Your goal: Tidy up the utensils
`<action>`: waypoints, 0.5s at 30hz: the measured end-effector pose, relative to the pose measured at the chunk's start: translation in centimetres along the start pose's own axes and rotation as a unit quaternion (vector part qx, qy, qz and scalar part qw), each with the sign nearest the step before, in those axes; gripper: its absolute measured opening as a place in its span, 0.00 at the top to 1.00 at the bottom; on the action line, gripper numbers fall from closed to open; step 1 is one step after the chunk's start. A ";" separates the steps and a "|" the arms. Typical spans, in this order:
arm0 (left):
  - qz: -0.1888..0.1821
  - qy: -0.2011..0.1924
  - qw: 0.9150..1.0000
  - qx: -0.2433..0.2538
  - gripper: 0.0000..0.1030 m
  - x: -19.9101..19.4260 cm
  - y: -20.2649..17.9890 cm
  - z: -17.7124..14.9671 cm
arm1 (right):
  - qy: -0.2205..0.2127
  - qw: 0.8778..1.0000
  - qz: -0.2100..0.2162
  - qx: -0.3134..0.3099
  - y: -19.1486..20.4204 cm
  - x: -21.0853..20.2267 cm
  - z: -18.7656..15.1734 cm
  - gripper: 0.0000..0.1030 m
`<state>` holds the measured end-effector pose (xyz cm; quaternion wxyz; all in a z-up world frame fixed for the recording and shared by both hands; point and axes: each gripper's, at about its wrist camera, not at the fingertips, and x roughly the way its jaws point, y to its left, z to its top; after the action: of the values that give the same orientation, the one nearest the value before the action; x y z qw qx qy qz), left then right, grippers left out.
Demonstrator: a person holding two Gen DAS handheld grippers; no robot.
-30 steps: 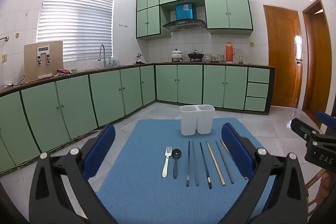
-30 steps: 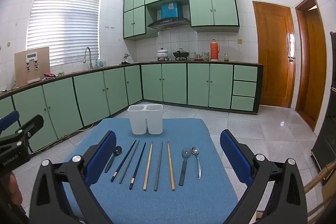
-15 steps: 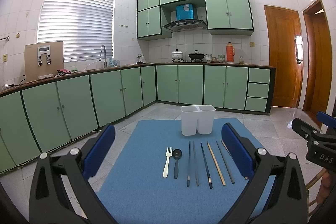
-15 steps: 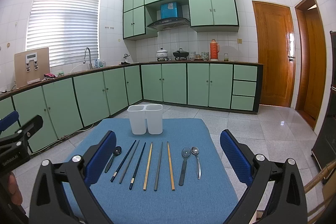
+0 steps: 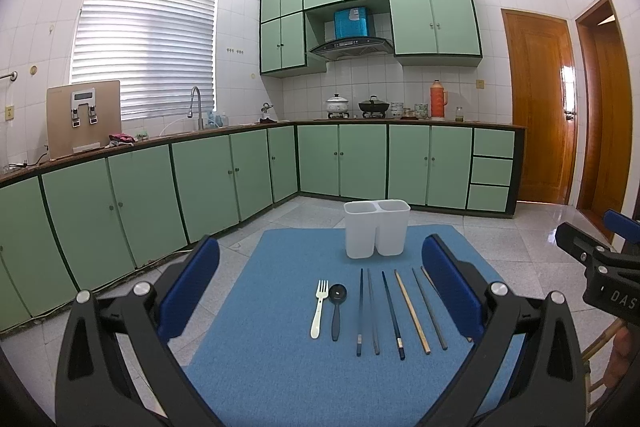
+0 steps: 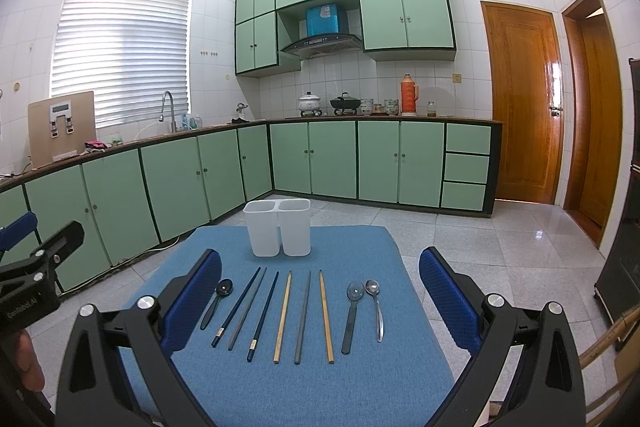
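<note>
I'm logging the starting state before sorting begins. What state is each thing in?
left gripper: open, empty
right gripper: open, empty
white holder: upright, both compartments look empty
white fork: flat on mat
chopsticks: flat, side by side
metal spoon: flat on mat

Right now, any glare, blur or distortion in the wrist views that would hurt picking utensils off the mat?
Left wrist view: strong fisheye bowing of the cabinets and dark corner vignette; the white fork and chopsticks stay sharp on the blue mat. Right wrist view: same curvature; glare sits on the wooden door and floor tiles, not the mat; small highlights on the metal spoon; soft shadows only.
</note>
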<state>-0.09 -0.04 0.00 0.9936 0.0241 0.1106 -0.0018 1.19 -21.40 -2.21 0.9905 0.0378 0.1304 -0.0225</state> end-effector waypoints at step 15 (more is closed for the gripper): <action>0.000 0.000 1.000 0.001 0.05 -0.1 0.0 0.0 | 0.000 1.000 0.000 0.000 -0.1 0.0 0.0 0.06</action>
<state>-0.16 -0.08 0.01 0.9936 0.0246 0.1102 -0.0018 1.20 -21.46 -2.19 0.9905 0.0380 0.1305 -0.0225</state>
